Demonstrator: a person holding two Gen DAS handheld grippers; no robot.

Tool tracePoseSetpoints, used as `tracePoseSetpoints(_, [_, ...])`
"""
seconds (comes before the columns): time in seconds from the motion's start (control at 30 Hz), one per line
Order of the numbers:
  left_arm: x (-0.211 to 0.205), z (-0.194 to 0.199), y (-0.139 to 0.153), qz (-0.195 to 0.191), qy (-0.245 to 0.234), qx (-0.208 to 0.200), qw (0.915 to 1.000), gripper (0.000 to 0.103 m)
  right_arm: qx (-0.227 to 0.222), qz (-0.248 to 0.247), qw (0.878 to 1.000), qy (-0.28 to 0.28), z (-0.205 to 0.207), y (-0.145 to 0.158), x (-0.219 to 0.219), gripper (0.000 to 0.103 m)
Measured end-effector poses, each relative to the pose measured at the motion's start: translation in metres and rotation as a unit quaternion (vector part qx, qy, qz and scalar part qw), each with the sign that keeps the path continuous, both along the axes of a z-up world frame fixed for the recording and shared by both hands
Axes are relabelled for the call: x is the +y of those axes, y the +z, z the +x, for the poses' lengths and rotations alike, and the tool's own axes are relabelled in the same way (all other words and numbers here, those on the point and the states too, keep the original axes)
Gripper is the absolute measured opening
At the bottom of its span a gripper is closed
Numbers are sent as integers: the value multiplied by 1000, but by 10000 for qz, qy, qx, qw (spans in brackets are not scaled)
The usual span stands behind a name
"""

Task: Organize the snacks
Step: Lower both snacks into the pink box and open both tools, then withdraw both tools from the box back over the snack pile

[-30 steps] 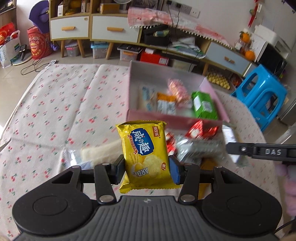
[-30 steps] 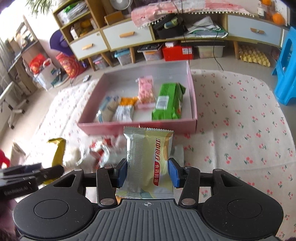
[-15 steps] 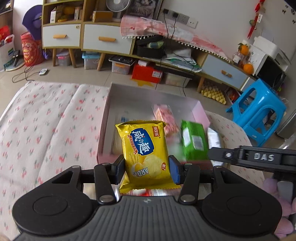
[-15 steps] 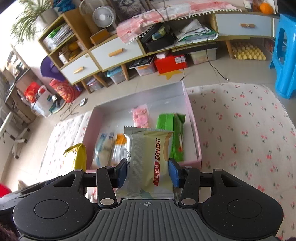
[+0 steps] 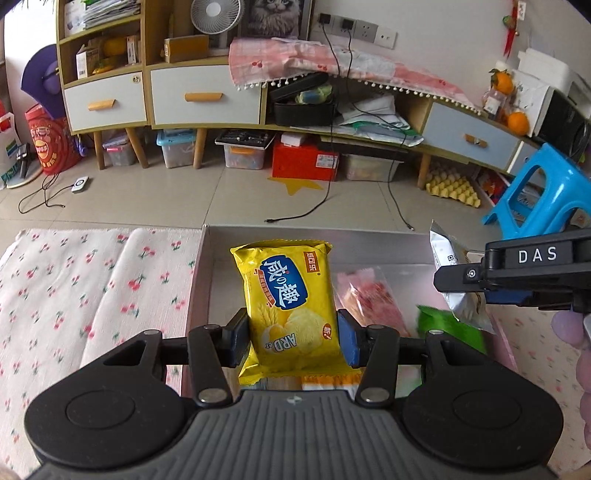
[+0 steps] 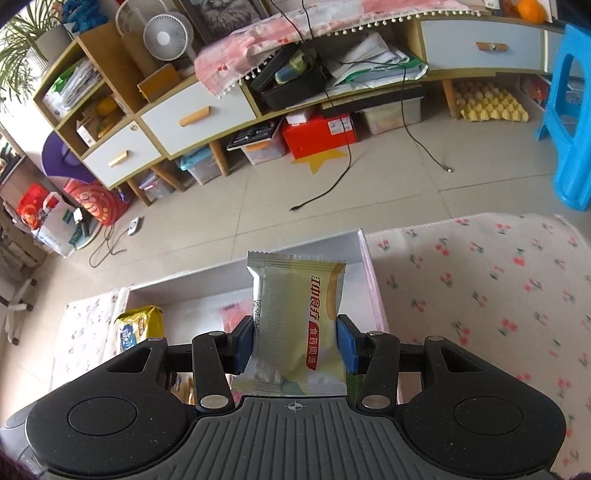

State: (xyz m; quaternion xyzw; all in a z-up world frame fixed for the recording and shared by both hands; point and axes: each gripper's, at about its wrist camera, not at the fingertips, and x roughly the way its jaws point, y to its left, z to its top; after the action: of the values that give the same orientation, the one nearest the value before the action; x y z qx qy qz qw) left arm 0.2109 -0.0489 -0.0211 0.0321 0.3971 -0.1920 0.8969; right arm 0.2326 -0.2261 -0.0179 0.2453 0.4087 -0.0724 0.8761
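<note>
a long low cabinet [image 5: 207, 92] with white drawers and wooden handles runs along the far wall, draped in part by a pink cloth [image 5: 332, 70], with a small fan [image 5: 216, 16] on top and plastic bins and a red box [image 5: 304, 160] stored beneath it on the tiled floor. a blue plastic stool [image 5: 535, 195] stands at the right and a yellow egg tray [image 5: 452, 188] lies near it. black cables trail across the floor. closer in, a white cloth printed with cherries [image 5: 74, 288] covers the surface, and on it sits a shallow pink box [image 5: 197, 280] with a pale inside

the left gripper [image 5: 291, 338] is clamped on a yellow snack packet [image 5: 288, 302] with a blue label, held upright above the box's left part. under and beside it in the box lie a pink-and-red packet [image 5: 369, 299], a green packet [image 5: 450, 328] and an orange-edged one [image 5: 328, 382], partly hidden by the gripper

the right gripper [image 6: 295, 343] is clamped on a silver-and-pale-yellow packet [image 6: 295, 317] with red lettering, held upright over the right part of the box, near its right wall. in the left wrist view this gripper juts in from the right edge, its packet tilted above the green one, blocking sight of the box's right corner
</note>
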Motion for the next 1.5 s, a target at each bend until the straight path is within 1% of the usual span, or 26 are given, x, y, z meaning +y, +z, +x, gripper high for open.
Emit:
tracePoseSetpoints(0.1, [-1,5,-5,78,-2,-22,10000,46,91,75,9999,27,13,-10,-1,46])
tracePoseSetpoints(0.2, [-1,7,-8,176,10,2,9998,46,263,-8,9996,84,22,-15,1,46])
tracePoseSetpoints(0.27, [-2,11,-10,260,22,44,9996,46,499,-31,9987,35,25,-18,1,46])
tracePoseSetpoints(0.37, [-2,11,-11,358,20,34,9994,46,600,-114,9981,-14,26,-19,1,46])
tracePoseSetpoints(0.43, [-3,14,-12,382,28,36,9993,46,607,-245,9979,-17,26,-19,2,46])
tracePoseSetpoints(0.63, [-4,18,-11,400,40,25,9992,46,488,-261,9985,-15,25,-18,3,46])
tracePoseSetpoints(0.67, [-4,18,-11,395,22,10,9992,46,453,-287,9986,-4,26,-17,3,48])
tracePoseSetpoints(0.7, [-4,17,-11,394,-3,-2,9992,48,402,-302,9987,-6,25,-16,4,49])
tracePoseSetpoints(0.73, [-6,17,-11,401,-14,-17,9992,53,350,-308,9989,-43,23,-14,4,50])
tracePoseSetpoints(0.8, [-6,15,-10,403,-79,-2,9992,59,319,-229,9992,-65,22,-12,2,61])
tracePoseSetpoints(0.87, [-7,13,-8,426,-107,-16,9990,63,318,-162,9993,-73,19,-10,0,62])
tracePoseSetpoints(0.93, [-6,10,-5,441,-111,-36,9990,72,321,-161,9993,-57,15,-6,1,62])
tracePoseSetpoints(1.03, [-4,3,1,419,-153,-33,9990,78,326,-207,9993,-18,6,0,4,66])
tracePoseSetpoints(1.07, [-4,2,3,419,-174,-40,9990,79,307,-227,9993,-13,2,2,5,68])
tracePoseSetpoints(1.1, [-3,-2,6,431,-187,-58,9989,81,287,-245,9993,-3,-2,6,7,69])
tracePoseSetpoints(1.23, [-1,-12,14,440,-191,-62,9988,84,235,-257,9994,22,-18,17,10,69])
tracePoseSetpoints(1.3, [1,-19,18,407,-194,-57,9990,86,201,-253,9995,43,-27,23,13,73])
tracePoseSetpoints(1.4, [5,-30,25,370,-209,-50,9991,90,166,-324,9993,94,-42,31,19,74])
tracePoseSetpoints(1.5, [10,-41,28,377,-225,-20,9990,92,144,-340,9992,128,-58,36,22,75])
